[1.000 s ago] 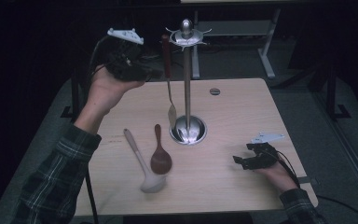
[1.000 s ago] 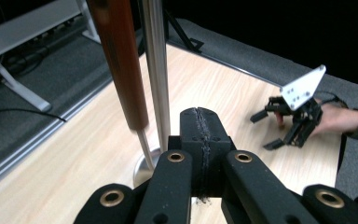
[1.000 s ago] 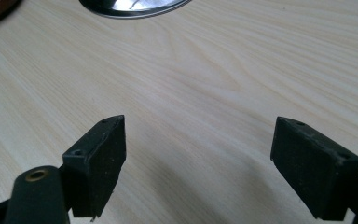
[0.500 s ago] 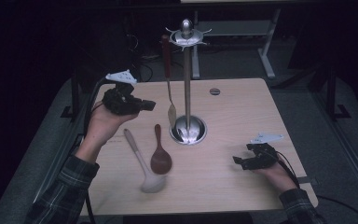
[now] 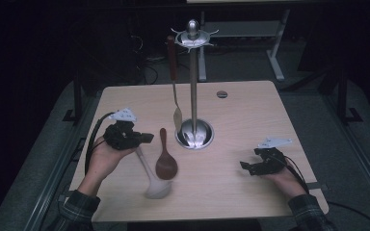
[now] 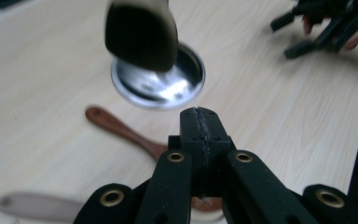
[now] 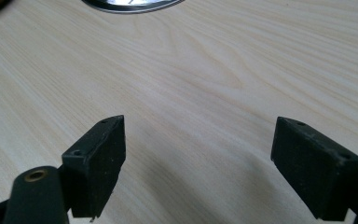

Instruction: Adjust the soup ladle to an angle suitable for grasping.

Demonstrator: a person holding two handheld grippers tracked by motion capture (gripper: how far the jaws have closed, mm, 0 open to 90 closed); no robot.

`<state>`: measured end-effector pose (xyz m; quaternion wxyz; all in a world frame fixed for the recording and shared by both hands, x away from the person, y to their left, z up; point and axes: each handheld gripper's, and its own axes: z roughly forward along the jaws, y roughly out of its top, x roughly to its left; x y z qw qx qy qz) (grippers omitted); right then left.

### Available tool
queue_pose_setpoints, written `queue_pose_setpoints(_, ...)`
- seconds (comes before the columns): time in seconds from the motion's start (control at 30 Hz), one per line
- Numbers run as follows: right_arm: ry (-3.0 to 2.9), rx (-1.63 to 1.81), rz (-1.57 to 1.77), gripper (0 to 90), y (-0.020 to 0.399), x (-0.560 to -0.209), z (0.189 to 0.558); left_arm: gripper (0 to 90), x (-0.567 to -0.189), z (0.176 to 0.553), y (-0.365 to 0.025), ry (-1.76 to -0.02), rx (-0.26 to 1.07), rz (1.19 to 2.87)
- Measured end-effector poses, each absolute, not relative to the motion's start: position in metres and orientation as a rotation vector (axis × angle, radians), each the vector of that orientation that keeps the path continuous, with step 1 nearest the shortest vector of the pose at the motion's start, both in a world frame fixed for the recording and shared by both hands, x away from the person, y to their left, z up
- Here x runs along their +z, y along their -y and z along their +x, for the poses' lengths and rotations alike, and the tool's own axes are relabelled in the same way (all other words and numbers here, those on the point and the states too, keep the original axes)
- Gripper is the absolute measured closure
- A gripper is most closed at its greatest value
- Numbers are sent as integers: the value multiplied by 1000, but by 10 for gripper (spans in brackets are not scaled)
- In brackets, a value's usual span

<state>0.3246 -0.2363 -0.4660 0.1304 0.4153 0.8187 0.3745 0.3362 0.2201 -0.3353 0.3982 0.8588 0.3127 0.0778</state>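
Left gripper: jaws pressed together, empty, above white spoon's handle | right gripper: jaws wide, resting on table | step: reaching for next utensil | next: spread jaws, pinch handle, lift to rack.

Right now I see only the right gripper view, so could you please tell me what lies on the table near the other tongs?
Observer: Two spoons lie left of the stand's base, a dark wooden spoon and a pale spoon.
Operator: Thank you. Are the left tongs holding either one?
Observer: No. The left tongs are shut with nothing between them, close to the spoon handles.
Operator: Is anything hanging on the stand?
Observer: Yes. One red-handled utensil hangs from the top of the stand, and its head reaches down nearly to the base.
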Motion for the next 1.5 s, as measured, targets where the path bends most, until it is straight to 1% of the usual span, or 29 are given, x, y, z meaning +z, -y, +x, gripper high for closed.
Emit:
queue_pose_setpoints(0.2, -2379, 1084, 1210, 175, 235, -466, 324, 898, -369, 329, -224, -841, 181, 2182)
queue_pose_setpoints(0.4, -2382, 1082, 1215, 176, 235, -466, 324, 898, -405, 323, -223, -893, 135, 2197)
queue_pose_setpoints(0.57, -2383, 1079, 1207, 175, 236, -467, 324, 898, -423, 322, -221, -934, 123, 2243)
queue_pose_setpoints(0.83, -2380, 1080, 1209, 176, 236, -466, 325, 898, -435, 322, -220, -972, 114, 2261)
queue_pose_setpoints(1.07, -2380, 1079, 1207, 176, 236, -466, 325, 898, -444, 326, -216, -980, 110, 2308)
queue_pose_setpoints(1.27, -2383, 1075, 1217, 176, 236, -466, 324, 899, -443, 324, -219, -994, 100, 2324)
queue_pose_setpoints(1.5, -2379, 1078, 1207, 176, 237, -467, 325, 899, -441, 318, -230, -1007, 123, 2357)
